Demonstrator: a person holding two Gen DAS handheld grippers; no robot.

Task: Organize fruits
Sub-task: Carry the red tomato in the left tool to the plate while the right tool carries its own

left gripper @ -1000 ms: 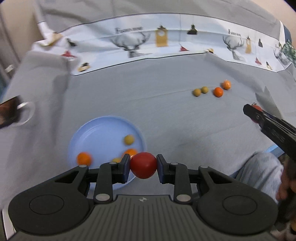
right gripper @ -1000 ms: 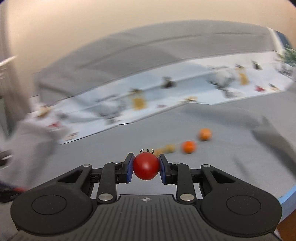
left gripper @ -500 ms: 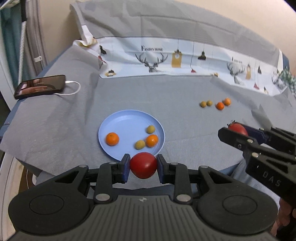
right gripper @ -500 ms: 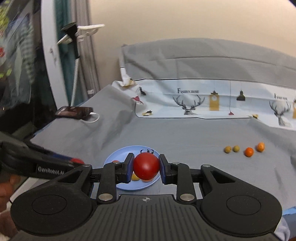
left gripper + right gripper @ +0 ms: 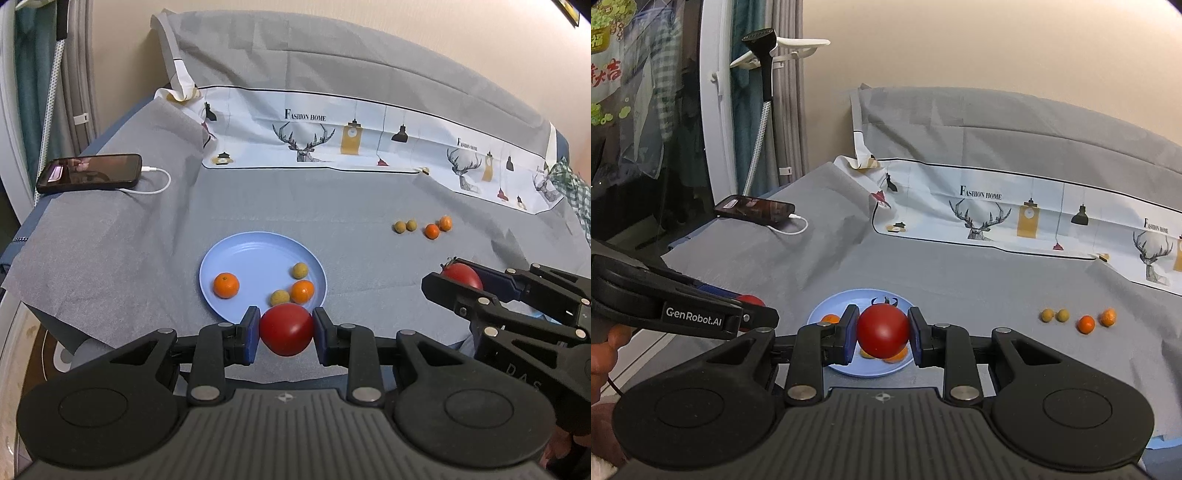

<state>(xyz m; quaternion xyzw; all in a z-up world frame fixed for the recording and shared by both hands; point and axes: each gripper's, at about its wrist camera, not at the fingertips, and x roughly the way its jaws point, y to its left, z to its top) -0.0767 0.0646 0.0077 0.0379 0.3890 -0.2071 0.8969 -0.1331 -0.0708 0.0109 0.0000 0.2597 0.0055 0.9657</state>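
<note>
My left gripper is shut on a red tomato, held near the front edge of a blue plate. The plate holds two oranges and two small yellow-green fruits. My right gripper is shut on a second red tomato, held above the near side of the plate. It also shows in the left wrist view, to the right of the plate. Two yellow-green fruits and two small oranges lie loose on the grey cloth at the right.
A phone with a white charging cable lies at the far left of the cloth. A white printed cloth runs along the back. The front edge of the cloth drops off just below the plate. A stand with a hose rises at the left.
Both grippers have pulled back and up, each still holding its tomato. The right gripper has swung left, so its view now faces the plate. The plate's fruits have not moved.
</note>
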